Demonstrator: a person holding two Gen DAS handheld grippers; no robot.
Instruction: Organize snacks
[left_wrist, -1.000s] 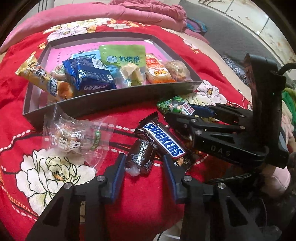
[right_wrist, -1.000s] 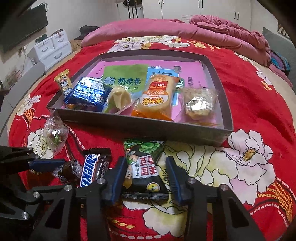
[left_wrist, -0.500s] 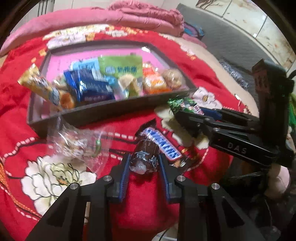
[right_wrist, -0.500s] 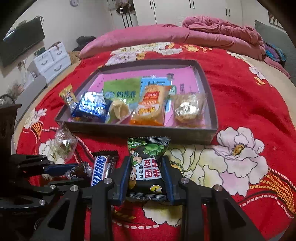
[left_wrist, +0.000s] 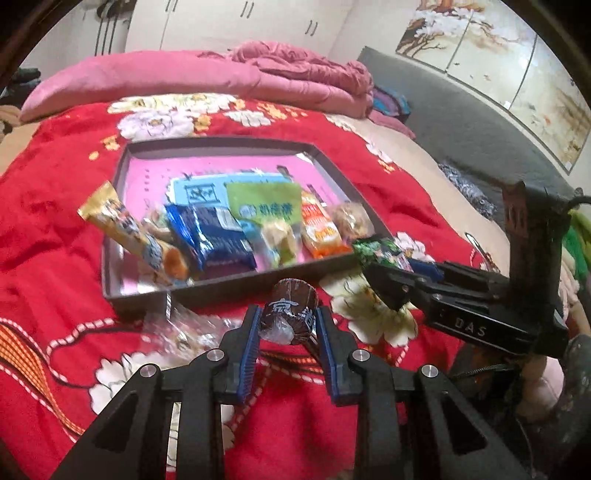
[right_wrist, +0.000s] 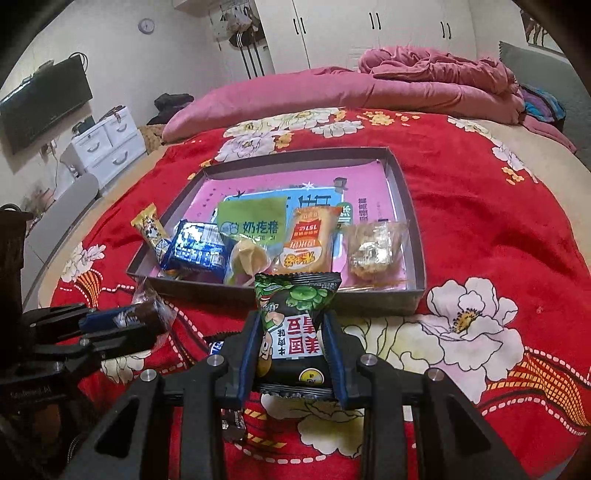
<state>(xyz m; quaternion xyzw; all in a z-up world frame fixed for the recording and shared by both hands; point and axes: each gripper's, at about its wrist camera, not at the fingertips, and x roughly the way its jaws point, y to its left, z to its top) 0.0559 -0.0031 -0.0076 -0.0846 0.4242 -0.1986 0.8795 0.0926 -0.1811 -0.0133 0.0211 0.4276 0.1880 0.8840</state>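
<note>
My left gripper (left_wrist: 287, 312) is shut on a dark brown wrapped candy (left_wrist: 290, 317), held just above the red blanket in front of the tray. My right gripper (right_wrist: 292, 319) is shut on a green-and-black pea packet (right_wrist: 295, 332), also lifted off the blanket. In the left wrist view the right gripper (left_wrist: 391, 273) shows at the right with that packet (left_wrist: 380, 251). The grey tray (right_wrist: 376, 302) with a pink floor holds several snacks along its near wall. A Snickers bar (right_wrist: 216, 347) lies on the blanket, mostly hidden under my right fingers.
A clear-wrapped snack (left_wrist: 184, 332) lies on the blanket left of the candy. A pink quilt (right_wrist: 424, 85) is heaped at the far side of the bed. White drawers (right_wrist: 107, 144) and a wall screen (right_wrist: 44, 107) stand to the left.
Both grippers closed on their snacks and rose with them: the left took the brown candy, the right the pea packet. The Snickers and the clear-wrapped snack stayed on the blanket.
</note>
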